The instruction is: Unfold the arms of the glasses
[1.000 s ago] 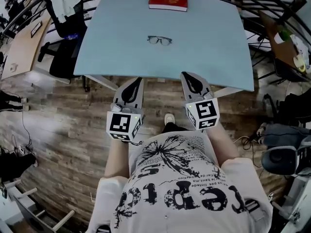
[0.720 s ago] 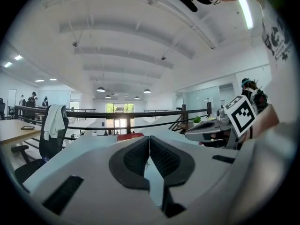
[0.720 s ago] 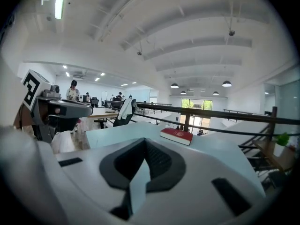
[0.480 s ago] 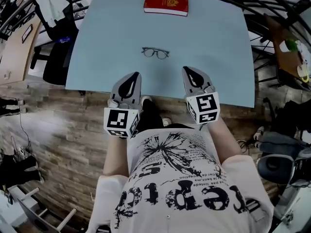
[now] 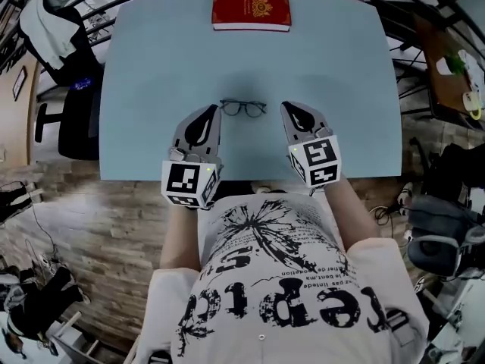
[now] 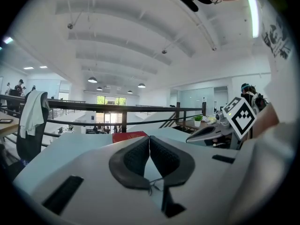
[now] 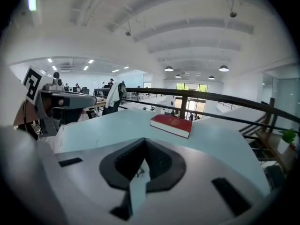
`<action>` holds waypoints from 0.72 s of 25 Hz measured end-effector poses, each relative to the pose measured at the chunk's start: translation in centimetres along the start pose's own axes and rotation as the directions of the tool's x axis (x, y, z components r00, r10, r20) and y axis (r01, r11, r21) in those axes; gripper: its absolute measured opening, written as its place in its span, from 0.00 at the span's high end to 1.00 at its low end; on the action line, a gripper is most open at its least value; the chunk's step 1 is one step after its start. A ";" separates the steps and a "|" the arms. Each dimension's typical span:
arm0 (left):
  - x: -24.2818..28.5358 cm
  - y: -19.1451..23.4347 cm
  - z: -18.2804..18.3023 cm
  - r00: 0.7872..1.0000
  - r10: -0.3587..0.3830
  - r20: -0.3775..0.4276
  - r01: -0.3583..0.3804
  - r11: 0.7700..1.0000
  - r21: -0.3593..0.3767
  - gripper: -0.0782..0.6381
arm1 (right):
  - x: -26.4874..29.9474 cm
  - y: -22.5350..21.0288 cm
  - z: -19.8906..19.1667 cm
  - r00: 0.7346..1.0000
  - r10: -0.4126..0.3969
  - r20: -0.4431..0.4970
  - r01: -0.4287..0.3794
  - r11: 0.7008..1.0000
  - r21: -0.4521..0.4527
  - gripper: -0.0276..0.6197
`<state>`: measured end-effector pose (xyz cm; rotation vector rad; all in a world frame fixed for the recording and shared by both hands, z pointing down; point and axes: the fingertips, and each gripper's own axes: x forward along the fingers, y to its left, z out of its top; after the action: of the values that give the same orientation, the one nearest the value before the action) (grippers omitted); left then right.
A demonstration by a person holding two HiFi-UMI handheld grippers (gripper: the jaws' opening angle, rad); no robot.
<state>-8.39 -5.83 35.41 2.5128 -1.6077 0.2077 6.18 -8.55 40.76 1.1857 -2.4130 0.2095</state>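
Left gripper (image 5: 210, 111) and right gripper (image 5: 288, 107), fingers together, either side of seemingly folded glasses (image 5: 243, 108)

A red book (image 5: 251, 11) lies flat, cover up, at the far edge of the pale blue table (image 5: 144, 82) in front of you. To your left, just beside the table, a black chair (image 5: 72, 120) has a white garment (image 5: 49, 21) draped over its back. A dark railing (image 7: 225, 99) runs behind the table. Wooden plank floor (image 5: 98, 226) lies beneath you. Off to your right, a small potted plant (image 7: 288, 136) stands on another desk.
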 end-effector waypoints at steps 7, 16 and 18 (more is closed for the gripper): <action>4.9 3.4 -1.9 0.995 -0.092 -0.047 0.092 0.996 -0.012 0.86 | 6.2 -0.6 -2.9 0.972 0.064 -0.226 -0.060 0.998 0.025 0.94; 8.0 4.0 -4.9 0.983 -0.163 -0.081 0.163 0.987 -0.007 0.86 | 9.7 0.2 -9.0 0.829 0.166 -0.535 -0.280 0.950 -0.141 0.93; 8.5 3.9 -5.5 0.982 -0.168 -0.085 0.169 0.986 0.002 0.86 | 10.2 0.2 -10.2 0.792 0.183 -0.582 -0.344 0.922 -0.178 0.85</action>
<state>-8.59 -13.90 42.70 2.5929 -1.3572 0.2967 3.88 -12.47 54.39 0.5449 -1.9859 0.2538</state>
